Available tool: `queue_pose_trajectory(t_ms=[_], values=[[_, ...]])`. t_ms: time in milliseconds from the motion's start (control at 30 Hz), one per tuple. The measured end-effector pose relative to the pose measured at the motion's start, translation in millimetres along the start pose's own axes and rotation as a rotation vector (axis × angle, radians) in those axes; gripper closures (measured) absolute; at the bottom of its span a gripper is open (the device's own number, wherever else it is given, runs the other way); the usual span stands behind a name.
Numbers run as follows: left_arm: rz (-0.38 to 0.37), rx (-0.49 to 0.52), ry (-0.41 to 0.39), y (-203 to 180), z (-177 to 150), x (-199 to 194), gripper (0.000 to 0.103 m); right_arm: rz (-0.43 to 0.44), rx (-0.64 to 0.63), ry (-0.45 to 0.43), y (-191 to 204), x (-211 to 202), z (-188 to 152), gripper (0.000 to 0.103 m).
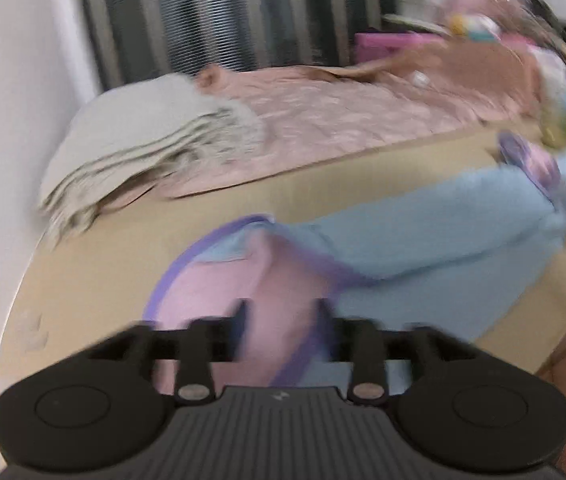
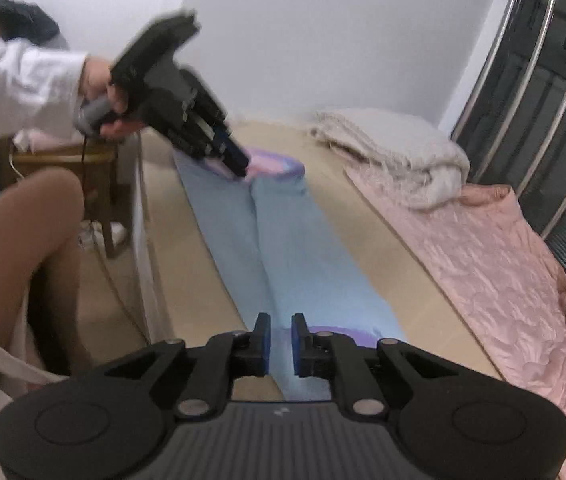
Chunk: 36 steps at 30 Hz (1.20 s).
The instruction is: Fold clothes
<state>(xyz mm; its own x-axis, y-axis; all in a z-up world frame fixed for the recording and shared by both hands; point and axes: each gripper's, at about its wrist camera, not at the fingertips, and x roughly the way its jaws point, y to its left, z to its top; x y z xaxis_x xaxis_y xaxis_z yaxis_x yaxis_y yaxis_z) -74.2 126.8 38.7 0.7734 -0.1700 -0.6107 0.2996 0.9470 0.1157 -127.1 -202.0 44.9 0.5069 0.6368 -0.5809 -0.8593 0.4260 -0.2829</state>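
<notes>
On the tan bed surface (image 2: 411,264), along its near edge, we list one pair of light blue trousers (image 2: 283,256) laid out lengthwise, legs side by side, with a purple waistband and pink lining (image 1: 267,280) at one end and purple cuffs at the other. Our left gripper (image 1: 283,312) is at the waistband end: its fingers stand moderately apart, the pink lining shows between them, and blur keeps us from telling whether they grip the cloth. In the right wrist view the same tool shows angled down onto the waistband, held by a hand (image 2: 101,92) in a white sleeve (image 2: 23,80). Our right gripper (image 2: 281,344) is at the cuff end, its blue-padded fingers parted by a narrow gap with nothing between them. Toward the far edge we record a crumpled pink quilt (image 2: 483,264) and a folded grey-white blanket (image 2: 395,152) at the far corner by the wall. A wooden chair (image 2: 63,168) stands beside the bed.
</notes>
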Motion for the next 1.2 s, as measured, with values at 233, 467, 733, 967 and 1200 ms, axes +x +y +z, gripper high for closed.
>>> queue_pose_trajectory(t_ms=[233, 467, 733, 967, 1200], values=[[-0.104, -0.47, 0.104, 49, 52, 52, 0.041, -0.248, 0.193, -0.008, -56, 19, 16, 0.063], [-0.105, -0.624, 0.096, 48, 49, 85, 0.099, -0.456, 0.44, 0.151, -106, 19, -19, 0.063], [-0.134, -0.926, -0.062, 82, 2, 43, 0.077, -0.461, 0.534, 0.234, -113, 35, -42, 0.08], [-0.053, -0.851, -0.061, 76, 7, 33, 0.047, -0.424, 0.663, 0.261, -137, 47, -43, 0.075], [-0.033, -0.801, -0.028, 62, 13, 52, 0.049, -0.466, 0.7, 0.213, -137, 39, -39, 0.099]])
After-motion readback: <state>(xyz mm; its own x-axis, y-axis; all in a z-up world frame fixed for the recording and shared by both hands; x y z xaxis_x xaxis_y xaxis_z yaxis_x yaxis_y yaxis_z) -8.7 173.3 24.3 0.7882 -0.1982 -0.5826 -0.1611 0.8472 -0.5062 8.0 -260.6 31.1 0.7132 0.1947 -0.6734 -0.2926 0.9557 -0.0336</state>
